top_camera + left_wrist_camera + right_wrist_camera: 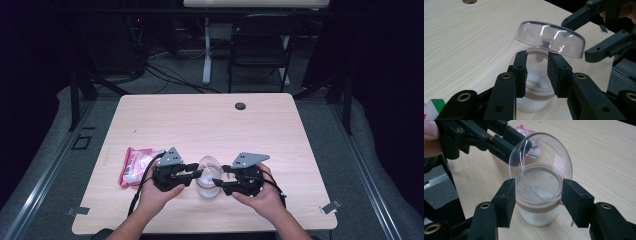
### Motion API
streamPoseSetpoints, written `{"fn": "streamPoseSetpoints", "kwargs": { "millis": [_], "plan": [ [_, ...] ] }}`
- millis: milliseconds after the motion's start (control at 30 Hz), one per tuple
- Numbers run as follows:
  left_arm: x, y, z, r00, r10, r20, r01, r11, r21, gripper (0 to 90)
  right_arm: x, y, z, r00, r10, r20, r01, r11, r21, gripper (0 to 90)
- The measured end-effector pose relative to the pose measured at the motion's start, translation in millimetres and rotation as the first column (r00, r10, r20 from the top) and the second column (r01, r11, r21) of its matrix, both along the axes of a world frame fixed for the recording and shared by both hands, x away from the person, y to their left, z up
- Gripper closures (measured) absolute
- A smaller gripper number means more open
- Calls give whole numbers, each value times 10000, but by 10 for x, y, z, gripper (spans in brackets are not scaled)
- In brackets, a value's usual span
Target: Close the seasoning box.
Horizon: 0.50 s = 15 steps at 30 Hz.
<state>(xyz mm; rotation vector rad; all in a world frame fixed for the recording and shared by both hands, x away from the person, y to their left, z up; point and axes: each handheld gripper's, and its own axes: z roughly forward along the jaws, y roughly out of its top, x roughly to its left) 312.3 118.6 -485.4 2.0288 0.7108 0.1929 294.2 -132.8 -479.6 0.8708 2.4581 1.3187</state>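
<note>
A see-through jar (539,216) with a brown band round its top stands on the tabletop (200,120), close to the front edge and about in the middle. Its clear round lid (549,37) is off the jar. It hangs tilted just above the opening, so the jar looks like it is being opened or shut. The right gripper (539,192) has its fingers spread wide, one on each side of the jar's top. They look placed there to keep the jar from sliding, but they do not seem to squeeze it. The left gripper (537,60) comes in from the other side. Its fingers are a little apart, with nothing pinched between the pads. The lid seems to lean on their tips, and that may be why it stays tilted. A pink packet (135,165) lies flat near the left edge, apart from the jar, and nobody is touching it. Some things are hard to make out. The lid and jar are both clear, so their edges blend in the high view. It is hard to say where the lid touches the jar, or if it does. There is something white low in the jar, but I cannot tell what it is. The far side of the jar is hidden behind the lid.
</note>
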Motion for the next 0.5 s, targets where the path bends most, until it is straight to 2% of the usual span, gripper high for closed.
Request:
{"fn": "streamPoseSetpoints", "kwargs": {
  "millis": [200,400,500],
  "plan": [
    [32,-31,-9,9999,88,108,-88,9999,-48,606,-19,3,-65,9997,-222,99,225,9992,-316,440],
    [53,-37,-30,9994,259,223,-259,9997,3,566,-19,-13,-82,9996,-271,54,272,9994,-234,448],
    [65,-35,-49,9993,345,129,-347,9993,128,563,-18,-17,-81,9997,-250,51,251,9994,-227,451]
  ]
}}
